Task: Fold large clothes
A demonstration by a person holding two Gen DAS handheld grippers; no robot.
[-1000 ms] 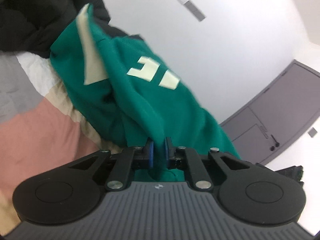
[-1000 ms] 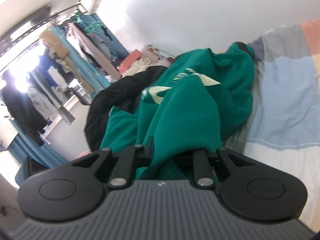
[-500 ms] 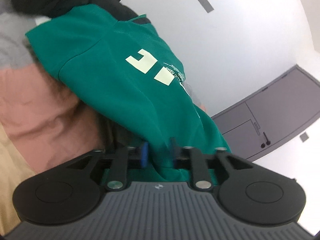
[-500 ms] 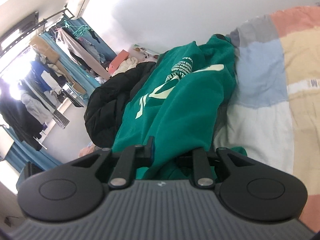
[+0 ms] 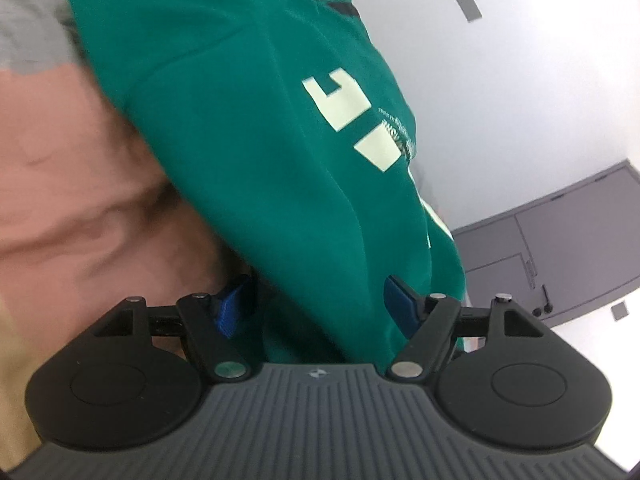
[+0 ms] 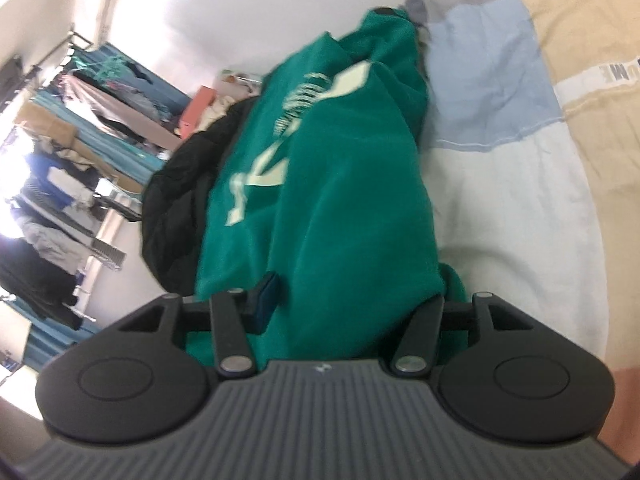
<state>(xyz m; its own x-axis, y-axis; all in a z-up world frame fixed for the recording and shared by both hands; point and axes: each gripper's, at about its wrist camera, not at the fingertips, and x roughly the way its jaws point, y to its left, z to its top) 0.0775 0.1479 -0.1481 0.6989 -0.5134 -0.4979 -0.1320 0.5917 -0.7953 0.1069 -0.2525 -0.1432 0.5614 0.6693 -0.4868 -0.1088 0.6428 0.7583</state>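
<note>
Sweatshirt point(image 5: 256, 168) now lies on the bed point(image 6: 512, 200) beside the black jacket point(image 6: 176, 208) — both grippers, left point(image 5: 320, 304) and right point(image 6: 352, 300), have just spread their jaws, cloth loose between them — so this fold looks laid down.

My left camera looks along its tool point(image 5: 320, 300), close over the green sweatshirt point(image 5: 260, 140) toward the wall. My right one faces along its tool point(image 6: 352, 300), over the same sweatshirt point(image 6: 340, 200) and the bed point(image 6: 520, 200).
</note>
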